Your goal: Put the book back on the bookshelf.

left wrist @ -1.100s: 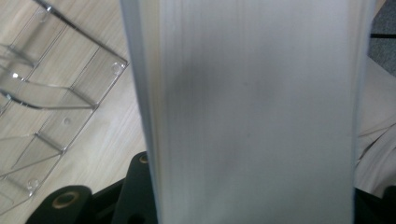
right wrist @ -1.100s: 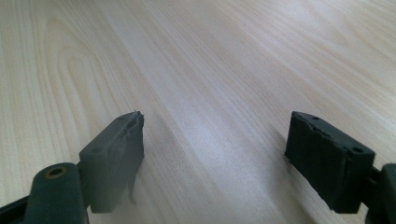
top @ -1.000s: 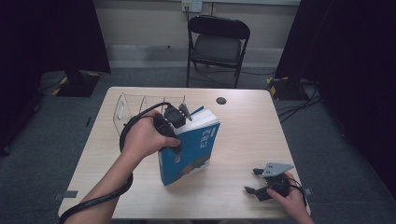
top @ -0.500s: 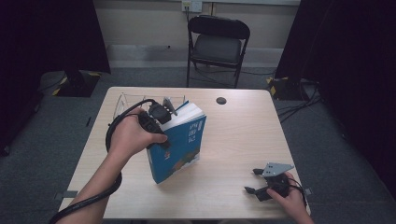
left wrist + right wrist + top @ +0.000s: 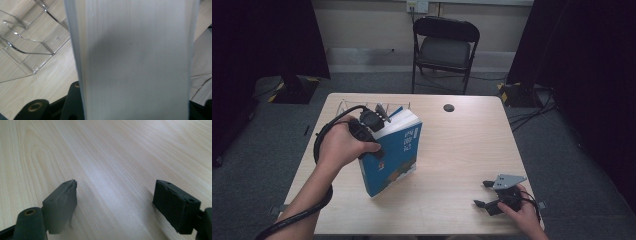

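A thick blue paperback book [image 5: 394, 150] stands tilted on its lower edge on the wooden table [image 5: 462, 145], left of centre. My left gripper [image 5: 379, 114] is shut on its upper part, across the thickness. In the left gripper view the white page block [image 5: 135, 60] stands between the black fingers [image 5: 73, 97]. My right gripper [image 5: 484, 194] rests near the table's front right corner. Its jaws [image 5: 115, 202] stand open over bare wood with nothing between them.
A clear acrylic book rack [image 5: 343, 104] [image 5: 27, 50] stands at the table's back left, just behind the book. A small black disc [image 5: 449, 107] lies near the back edge. A black folding chair [image 5: 444, 45] stands beyond the table. Dark curtains hang on both sides.
My left hand has carried the book leftward, closer to the clear rack, still gripped. The right gripper has stayed where it was.
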{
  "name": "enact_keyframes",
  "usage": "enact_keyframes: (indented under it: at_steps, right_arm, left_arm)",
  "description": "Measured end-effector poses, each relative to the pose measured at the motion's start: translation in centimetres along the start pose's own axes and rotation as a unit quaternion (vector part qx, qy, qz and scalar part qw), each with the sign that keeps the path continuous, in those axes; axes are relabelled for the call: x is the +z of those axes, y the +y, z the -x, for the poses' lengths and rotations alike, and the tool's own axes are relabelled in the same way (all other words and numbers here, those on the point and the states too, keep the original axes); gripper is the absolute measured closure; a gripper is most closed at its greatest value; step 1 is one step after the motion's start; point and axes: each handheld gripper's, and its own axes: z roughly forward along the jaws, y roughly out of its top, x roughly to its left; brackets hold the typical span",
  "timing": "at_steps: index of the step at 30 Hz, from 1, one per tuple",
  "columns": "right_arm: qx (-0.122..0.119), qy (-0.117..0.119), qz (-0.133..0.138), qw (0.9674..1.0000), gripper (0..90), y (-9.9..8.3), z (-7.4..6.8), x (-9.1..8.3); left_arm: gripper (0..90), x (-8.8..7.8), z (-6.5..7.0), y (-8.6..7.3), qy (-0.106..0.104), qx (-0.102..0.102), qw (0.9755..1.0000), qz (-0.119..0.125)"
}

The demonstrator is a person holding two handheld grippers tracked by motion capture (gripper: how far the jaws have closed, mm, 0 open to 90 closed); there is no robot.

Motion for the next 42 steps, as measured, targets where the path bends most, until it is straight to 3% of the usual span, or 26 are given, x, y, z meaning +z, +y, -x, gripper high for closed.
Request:
enact_keyframes:
  at_steps: [1, 7, 24, 29, 36, 39, 42]
  right_arm:
    - [-0.001, 0.000, 0.000, 1.0000, 18.8, 0.0, 0.0, 0.0]
    - [-0.001, 0.000, 0.001, 1.0000, 18.8, 0.0, 0.0, 0.0]
    - [0.000, 0.001, 0.000, 1.0000, 18.8, 0.0, 0.0, 0.0]
    - [-0.001, 0.001, 0.000, 1.0000, 18.8, 0.0, 0.0, 0.0]
    - [0.000, 0.001, 0.000, 1.0000, 18.8, 0.0, 0.0, 0.0]
    - [-0.002, 0.000, 0.001, 1.0000, 18.8, 0.0, 0.0, 0.0]
    - [-0.001, 0.000, 0.001, 1.0000, 18.8, 0.0, 0.0, 0.0]
  left_arm:
    - [62.0, 0.0, -0.1, -0.2, -0.001, -0.010, 0.9999, 0.004]
    - [62.1, -0.1, -0.9, -0.8, 0.002, -0.024, 0.9997, 0.005]
    - [62.1, -0.4, -2.4, -1.1, 0.014, -0.055, 0.9984, 0.003]
    - [62.1, -0.3, -2.7, -1.0, 0.019, -0.074, 0.9971, 0.009]
    - [62.1, -0.4, -3.0, -0.9, 0.024, -0.081, 0.9964, 0.005]
    - [62.1, -0.4, -3.4, -0.9, 0.026, -0.100, 0.9945, 0.017]
    - [62.1, -0.4, -3.6, -0.6, 0.031, -0.104, 0.9940, 0.017]
